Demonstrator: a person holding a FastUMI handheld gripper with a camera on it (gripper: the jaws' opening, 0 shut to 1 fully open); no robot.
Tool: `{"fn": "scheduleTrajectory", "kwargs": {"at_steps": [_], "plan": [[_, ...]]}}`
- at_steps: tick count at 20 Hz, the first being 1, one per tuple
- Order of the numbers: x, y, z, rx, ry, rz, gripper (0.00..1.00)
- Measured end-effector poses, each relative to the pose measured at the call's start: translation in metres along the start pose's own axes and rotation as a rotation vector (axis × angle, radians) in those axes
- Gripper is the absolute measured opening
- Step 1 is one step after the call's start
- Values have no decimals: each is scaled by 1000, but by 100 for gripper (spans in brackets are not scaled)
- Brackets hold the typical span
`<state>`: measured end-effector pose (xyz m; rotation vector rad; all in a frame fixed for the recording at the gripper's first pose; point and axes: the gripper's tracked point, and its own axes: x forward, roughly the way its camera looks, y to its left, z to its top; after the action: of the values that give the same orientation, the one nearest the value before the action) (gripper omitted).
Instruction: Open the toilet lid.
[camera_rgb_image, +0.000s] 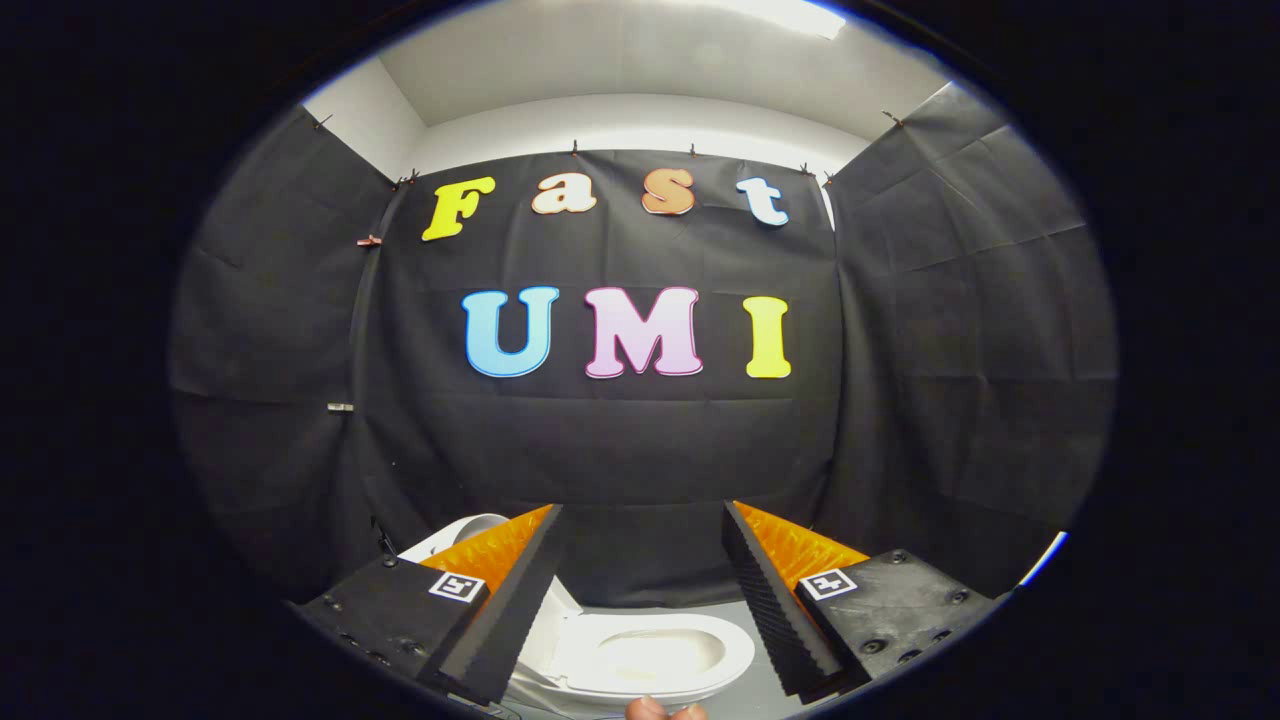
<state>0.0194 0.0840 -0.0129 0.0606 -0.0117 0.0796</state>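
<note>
My gripper (640, 520) is spread wide, its two fingers (520, 600) well apart with nothing pinched between them; the gap holds only air and the view past it. I hold it high, pointing toward the black cloth wall (620, 450) of the booth. Below and between the fingers sits the white toilet (650, 655), its seat ring and bowl plainly exposed. The toilet lid (470, 528) already stands up, peeking out white from behind my left finger, leaning back toward the cloth. The fingers touch neither lid nor seat. At the near rim of the toilet, just below the gap, a couple of fingertips of a person's hand (665, 710) poke in. The grey floor (760, 690) shows beside the bowl.
</note>
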Motion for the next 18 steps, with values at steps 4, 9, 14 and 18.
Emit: {"fn": "scheduleTrajectory", "kwargs": {"at_steps": [4,9,14,18], "plan": [[-5,-19,9,5,-28,-32,98],[-3,-29,5,19,-15,-48,98],[-4,-26,4,8,-19,-50,99],[-3,-19,0,7,-8,-35,99]]}}
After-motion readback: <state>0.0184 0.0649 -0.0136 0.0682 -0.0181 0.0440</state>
